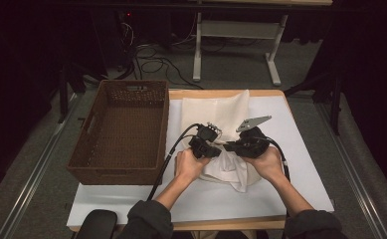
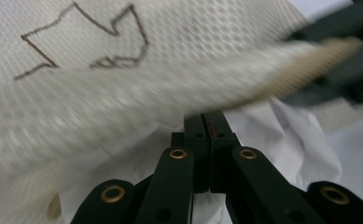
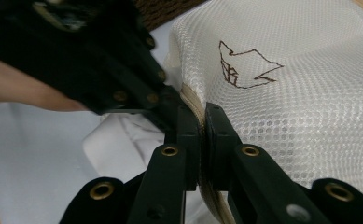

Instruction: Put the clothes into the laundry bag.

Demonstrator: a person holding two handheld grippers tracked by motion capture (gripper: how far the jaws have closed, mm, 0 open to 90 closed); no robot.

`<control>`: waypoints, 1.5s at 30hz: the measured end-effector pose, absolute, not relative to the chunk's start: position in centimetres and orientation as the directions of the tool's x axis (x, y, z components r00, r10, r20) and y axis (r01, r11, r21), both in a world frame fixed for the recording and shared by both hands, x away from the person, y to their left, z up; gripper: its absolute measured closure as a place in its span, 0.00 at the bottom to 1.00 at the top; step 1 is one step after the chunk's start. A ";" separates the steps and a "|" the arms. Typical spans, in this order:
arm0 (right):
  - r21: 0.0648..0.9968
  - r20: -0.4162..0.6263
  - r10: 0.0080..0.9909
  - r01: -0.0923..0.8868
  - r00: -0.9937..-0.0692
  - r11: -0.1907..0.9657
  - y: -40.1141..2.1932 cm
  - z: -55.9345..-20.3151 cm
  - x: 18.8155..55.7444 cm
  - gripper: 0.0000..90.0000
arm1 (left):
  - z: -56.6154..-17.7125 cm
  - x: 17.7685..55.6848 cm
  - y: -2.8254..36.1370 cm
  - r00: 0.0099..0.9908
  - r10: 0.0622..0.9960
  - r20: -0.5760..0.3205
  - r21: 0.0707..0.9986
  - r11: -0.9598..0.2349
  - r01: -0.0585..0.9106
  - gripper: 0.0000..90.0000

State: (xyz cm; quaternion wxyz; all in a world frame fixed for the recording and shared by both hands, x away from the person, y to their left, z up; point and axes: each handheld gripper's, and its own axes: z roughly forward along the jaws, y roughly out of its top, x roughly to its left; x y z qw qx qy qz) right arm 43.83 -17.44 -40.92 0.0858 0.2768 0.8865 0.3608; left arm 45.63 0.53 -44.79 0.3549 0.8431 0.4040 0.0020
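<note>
jaws of the right gripper are clamped on the tan hem of the mesh laundry bag, the hem running between the pads toward the camera. jaws of the left gripper stand pressed together just under the same hem; whether cloth is pinched there cannot be told. white garment lies bunched directly below and between both grippers, at the bag's mouth. bag body extends away from the person across the white surface — its long axis points to the far edge. wicker basket sits well to the left — nearer the left hand.
</note>
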 end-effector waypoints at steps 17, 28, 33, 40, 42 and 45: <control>0.672 0.041 0.566 0.442 -0.823 0.594 -17.6 -41.3 44.2 0.97 | -42.8 44.5 2.4 0.662 0.735 -0.149 0.536 -0.502 0.678 0.58; 0.666 0.034 0.579 0.451 -0.815 0.595 -17.8 -41.5 44.3 0.97 | -43.2 45.1 3.1 0.588 0.808 -0.030 0.456 -0.512 0.728 0.48; 0.667 0.034 0.578 0.449 -0.815 0.595 -17.8 -41.4 44.3 0.97 | -45.4 46.7 3.2 0.551 0.829 -0.096 0.400 -0.475 0.784 0.48; 0.668 0.038 0.579 0.451 -0.814 0.591 -17.9 -41.4 44.4 0.96 | -45.7 46.4 3.3 0.583 0.800 -0.142 0.473 -0.462 0.750 0.84; 0.671 0.039 0.579 0.450 -0.814 0.588 -17.9 -41.4 44.4 0.97 | -45.1 46.0 3.4 0.601 0.786 -0.145 0.499 -0.466 0.730 0.89; 0.678 0.044 0.582 0.452 -0.812 0.580 -17.9 -41.4 44.5 0.97 | -44.3 45.1 3.1 0.651 0.745 -0.143 0.540 -0.493 0.683 0.91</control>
